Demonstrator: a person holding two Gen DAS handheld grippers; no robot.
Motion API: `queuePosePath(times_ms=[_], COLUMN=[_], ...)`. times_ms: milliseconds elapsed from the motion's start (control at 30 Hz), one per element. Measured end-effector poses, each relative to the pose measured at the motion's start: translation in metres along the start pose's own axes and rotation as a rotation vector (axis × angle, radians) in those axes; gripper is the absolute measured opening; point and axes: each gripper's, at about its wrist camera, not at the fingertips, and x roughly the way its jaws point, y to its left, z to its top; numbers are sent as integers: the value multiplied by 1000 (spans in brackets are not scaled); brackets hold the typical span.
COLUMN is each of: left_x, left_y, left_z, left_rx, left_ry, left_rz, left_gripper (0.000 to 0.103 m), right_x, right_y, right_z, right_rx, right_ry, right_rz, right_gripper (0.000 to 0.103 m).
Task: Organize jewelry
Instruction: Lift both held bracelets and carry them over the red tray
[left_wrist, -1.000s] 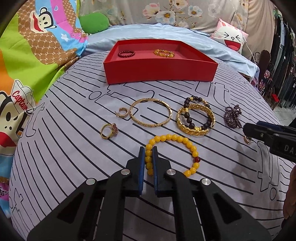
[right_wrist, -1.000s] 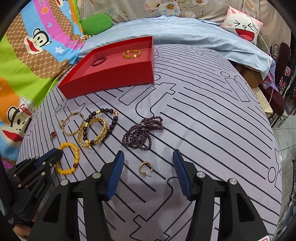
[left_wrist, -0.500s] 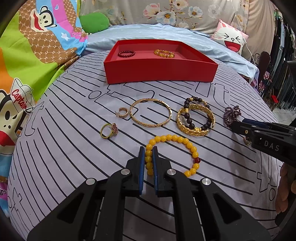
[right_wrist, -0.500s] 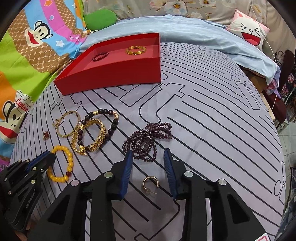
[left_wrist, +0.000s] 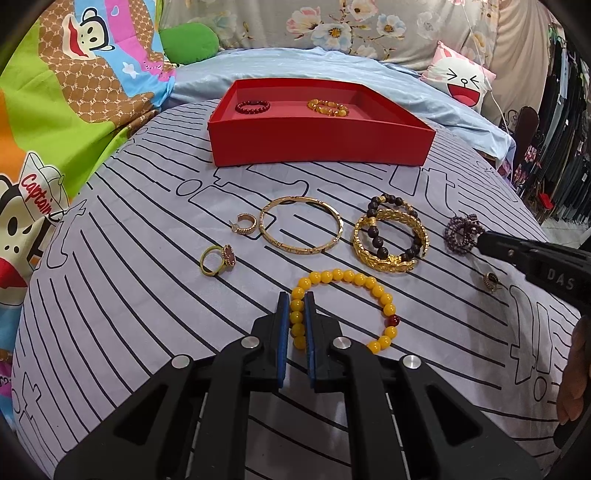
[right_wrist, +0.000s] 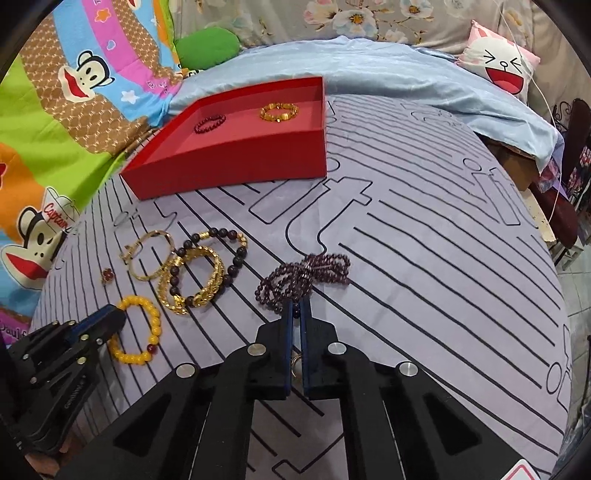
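- Striped bedsheet strewn with jewelry — red tray behind.
- Left gripper clamped on yellow bead bracelet.
- Right gripper just closed — pinching purple bead strand.

Red tray on a lilac sheet patterned with black lines. Yellow bead bracelet carries one dark red bead; purple bead strand. Gripper pads blue.

Both wrist cameras look steeply down, close over the bedspread, sharing the red tray.
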Motion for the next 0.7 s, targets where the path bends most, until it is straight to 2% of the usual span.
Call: queuePosePath(times_ms=[100, 233, 400, 700], left_x=[-1, -6, -25, -49], left_y=[0, 7, 8, 11], left_z=[0, 3, 13, 57], left_rx=[-1, -49, -58, -58], left_ry=[7, 31, 8, -50], left_rz=[-1, -41, -70, -125], left_gripper=[7, 7, 7, 7], right_x=[-11, -26, -44, -56], right_y=[-1, -4, -6, 2], right_z=[2, 5, 15, 47], right_rx=[5, 25, 47, 35], right_ry=[-16, -34, -61, -103], right_rz=[11, 39, 77, 92], right_gripper=[4, 4, 4, 4])
